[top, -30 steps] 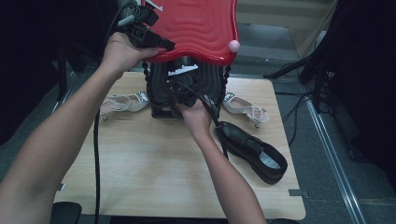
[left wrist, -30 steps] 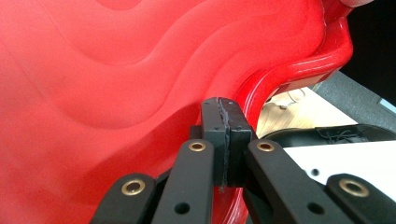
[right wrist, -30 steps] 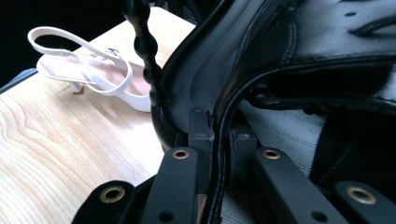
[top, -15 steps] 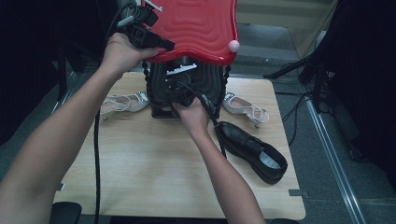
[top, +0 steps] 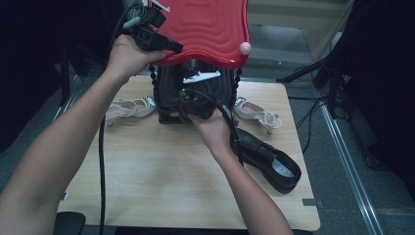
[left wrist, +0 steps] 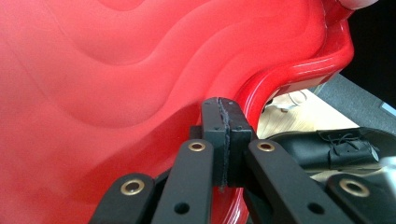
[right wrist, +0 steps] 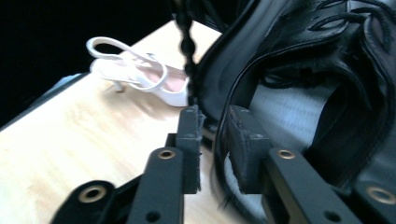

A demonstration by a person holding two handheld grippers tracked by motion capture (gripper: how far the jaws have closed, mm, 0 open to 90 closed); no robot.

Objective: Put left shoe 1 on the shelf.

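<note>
My left gripper [top: 175, 49] [left wrist: 225, 116] is shut with its pads together. It rests against the left edge of a raised red lid [top: 205, 24] [left wrist: 116, 93], above a black ribbed case [top: 169, 90]. At the case's front my right gripper [top: 185, 106] [right wrist: 212, 149] has the collar of a black lace-up shoe [right wrist: 299, 116] between its pads. Its jaws have just been closing on that collar. A second black shoe [top: 269, 159] [left wrist: 327, 144] lies on the table to the right.
A white strappy sandal [top: 129, 107] [right wrist: 140, 74] lies left of the case and another [top: 257, 115] lies to its right. A black bead chain [right wrist: 187, 42] hangs at the case's side. The wooden table [top: 161, 181] is bare in front. Cables trail off to the right.
My right hand and gripper have shifted slightly right and toward me at the case's front. The left hand and the red lid have stayed put.
</note>
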